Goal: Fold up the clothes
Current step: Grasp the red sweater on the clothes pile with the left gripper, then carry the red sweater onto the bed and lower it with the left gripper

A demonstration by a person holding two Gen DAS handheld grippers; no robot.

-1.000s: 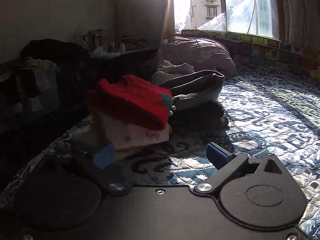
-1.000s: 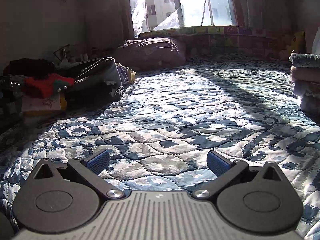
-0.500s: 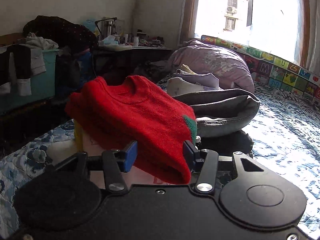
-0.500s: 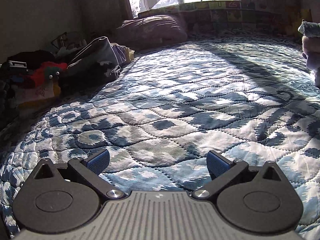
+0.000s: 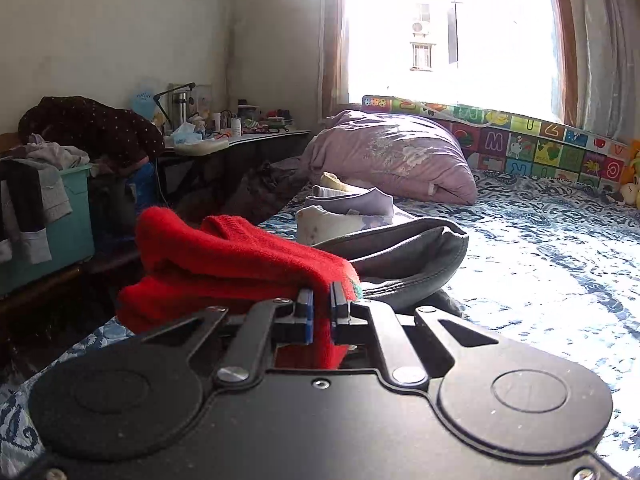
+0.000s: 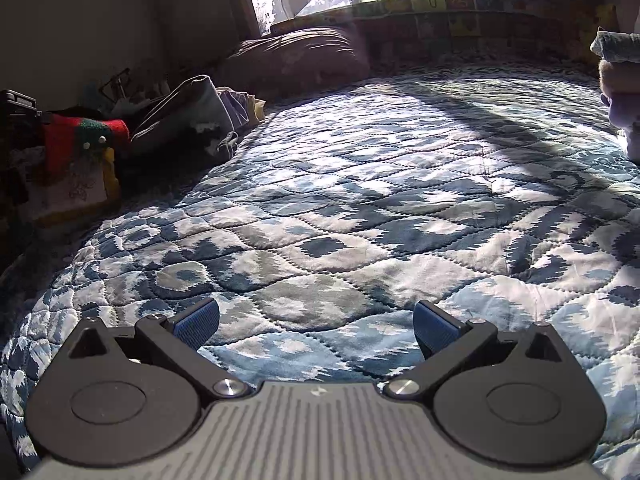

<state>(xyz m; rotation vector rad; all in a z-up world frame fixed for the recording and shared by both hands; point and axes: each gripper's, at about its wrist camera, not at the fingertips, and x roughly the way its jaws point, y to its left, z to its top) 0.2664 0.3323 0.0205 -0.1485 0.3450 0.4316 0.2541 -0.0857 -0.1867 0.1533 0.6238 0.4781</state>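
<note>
Red sweater (image 5: 224, 264): we note a knitted red garment with a green patch at one edge, bunched and humped, not flat; one fold is pinched between the closed blue pads of the left hand-held gripper (image 5: 321, 308).
Position: we find it on top of the clothes pile at the left edge of the bed; in the right wrist view it (image 6: 76, 136) rests on a pale printed garment (image 6: 76, 192).
Grey garment (image 5: 404, 256): folded over, thick, lying just beside the sweater on its right.
Pale folded pieces (image 5: 344, 208): we see them stacked behind the grey garment.
Folded stack (image 6: 620, 92): at the bed's right edge, well apart from the pile.
</note>
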